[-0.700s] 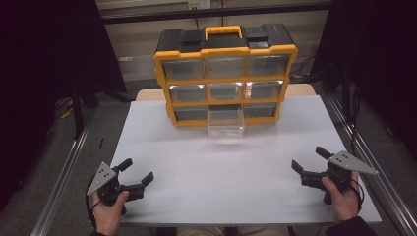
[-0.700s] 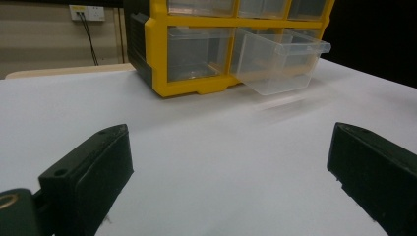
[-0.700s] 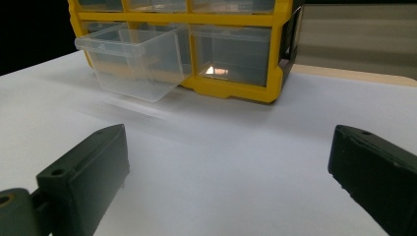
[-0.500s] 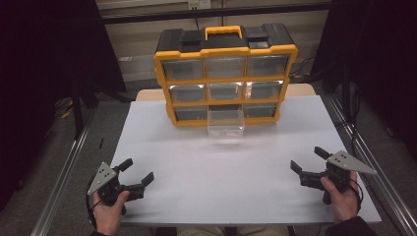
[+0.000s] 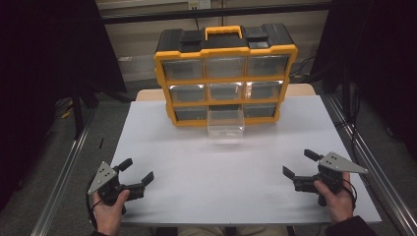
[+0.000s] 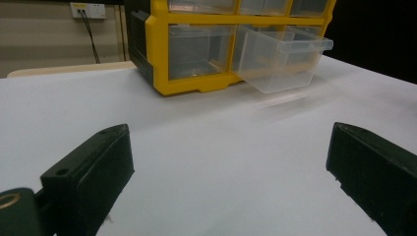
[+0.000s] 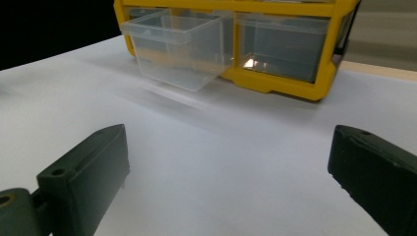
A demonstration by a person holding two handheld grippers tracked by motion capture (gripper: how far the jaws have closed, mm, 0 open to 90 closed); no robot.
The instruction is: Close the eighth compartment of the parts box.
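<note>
Your left hand [image 5: 109, 206] holds the left black two-jaw gripper [image 5: 136, 172] at the near left edge of the white table top [image 5: 221, 167], jaws spread wide with nothing between them; in the left gripper view both jaws stand apart over bare white surface. Your right hand [image 5: 337, 196] holds the right black two-jaw gripper [image 5: 297, 163] at the near right edge, jaws likewise wide apart and empty, with a grey three-cornered plate [image 5: 342, 162] on top. Both grippers point inward and forward, well apart from each other. Well beyond them, at the far middle of the table, stands the yellow and black plastic organizer case with clear drawers [image 5: 225, 73], upright, three rows of three, orange handle [image 5: 223, 32] on top. The clear plastic drawer in the bottom-middle slot [image 5: 225, 124] is pulled out toward you, tipping slightly down at its front; it looks empty. The other drawers sit flush. Metal rails [image 5: 64, 172] run along the table sides above grey floor; the room behind is dark, with a beige wall and a wall socket [image 6: 87, 10].
</note>
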